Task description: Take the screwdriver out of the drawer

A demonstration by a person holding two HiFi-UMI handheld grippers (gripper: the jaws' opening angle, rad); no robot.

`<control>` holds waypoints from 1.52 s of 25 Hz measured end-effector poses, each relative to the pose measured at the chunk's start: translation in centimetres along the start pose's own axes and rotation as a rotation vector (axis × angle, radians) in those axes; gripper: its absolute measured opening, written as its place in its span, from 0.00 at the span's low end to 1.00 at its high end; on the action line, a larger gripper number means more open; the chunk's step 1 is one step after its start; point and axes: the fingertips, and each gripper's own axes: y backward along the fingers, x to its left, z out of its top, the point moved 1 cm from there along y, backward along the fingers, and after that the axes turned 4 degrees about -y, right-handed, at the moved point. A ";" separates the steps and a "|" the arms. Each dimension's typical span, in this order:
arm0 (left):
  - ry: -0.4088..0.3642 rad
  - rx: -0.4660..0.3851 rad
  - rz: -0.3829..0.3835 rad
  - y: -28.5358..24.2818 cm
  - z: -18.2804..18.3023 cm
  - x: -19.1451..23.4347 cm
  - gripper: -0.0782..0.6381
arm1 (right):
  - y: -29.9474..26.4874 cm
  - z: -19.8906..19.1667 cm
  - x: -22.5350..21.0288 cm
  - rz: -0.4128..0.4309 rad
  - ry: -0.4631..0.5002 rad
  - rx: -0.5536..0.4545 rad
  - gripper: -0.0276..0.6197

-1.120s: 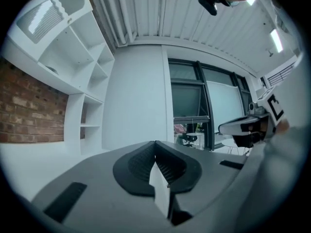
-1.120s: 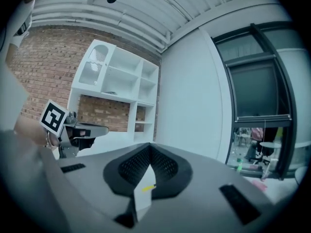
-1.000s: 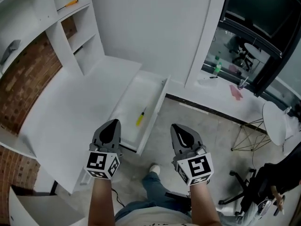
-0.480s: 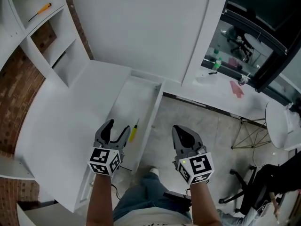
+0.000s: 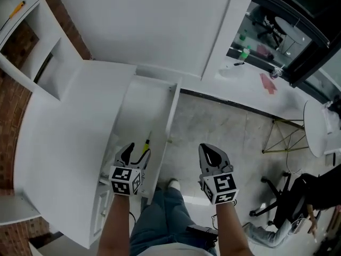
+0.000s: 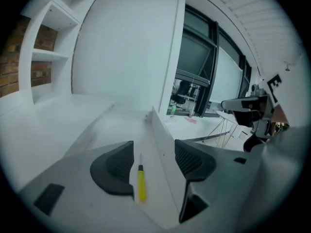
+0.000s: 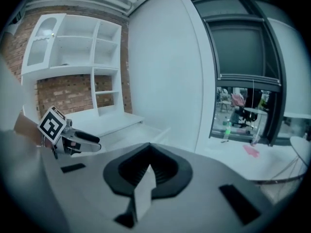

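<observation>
A yellow-handled screwdriver (image 5: 144,144) lies in the open white drawer (image 5: 139,103), near its front end. My left gripper (image 5: 134,154) hangs just over the drawer's front, its jaws opening. In the left gripper view the screwdriver (image 6: 141,184) lies on the drawer floor between the dark pads (image 6: 114,165), untouched, and the drawer's right wall (image 6: 163,142) also runs between them. My right gripper (image 5: 212,157) is shut and hovers over the floor to the right of the drawer; its pads (image 7: 138,171) meet in the right gripper view.
The white desk (image 5: 58,143) spreads to the drawer's left, with a shelf unit (image 5: 32,47) holding an orange tool (image 5: 16,8) at the top left. A shoe (image 5: 171,184) stands below the drawer. A white counter (image 5: 250,84), a wire stool (image 5: 282,140) and a black chair (image 5: 295,196) are at the right.
Both grippers have come down toward the drawer's front. The left jaws went from shut to wide apart and now sit over the screwdriver. The right gripper stayed shut.
</observation>
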 end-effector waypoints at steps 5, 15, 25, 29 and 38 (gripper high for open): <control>0.022 0.126 0.008 -3.1 -4.9 1.4 0.47 | -2.1 -4.8 -0.5 -0.030 -0.102 0.082 0.06; 0.008 0.369 0.046 -8.0 -12.7 3.2 0.33 | -4.1 -10.9 0.6 -0.040 -0.160 0.188 0.06; -0.029 0.366 0.034 -8.0 -12.1 3.2 0.22 | -3.6 -11.2 1.1 -0.061 -0.157 0.211 0.06; -0.037 0.314 0.036 -6.7 -9.3 3.3 0.22 | -3.5 -8.4 1.2 -0.061 -0.134 0.161 0.06; 0.021 0.160 0.070 -2.4 -1.4 4.1 0.22 | -2.5 -0.6 3.0 -0.027 -0.070 0.063 0.06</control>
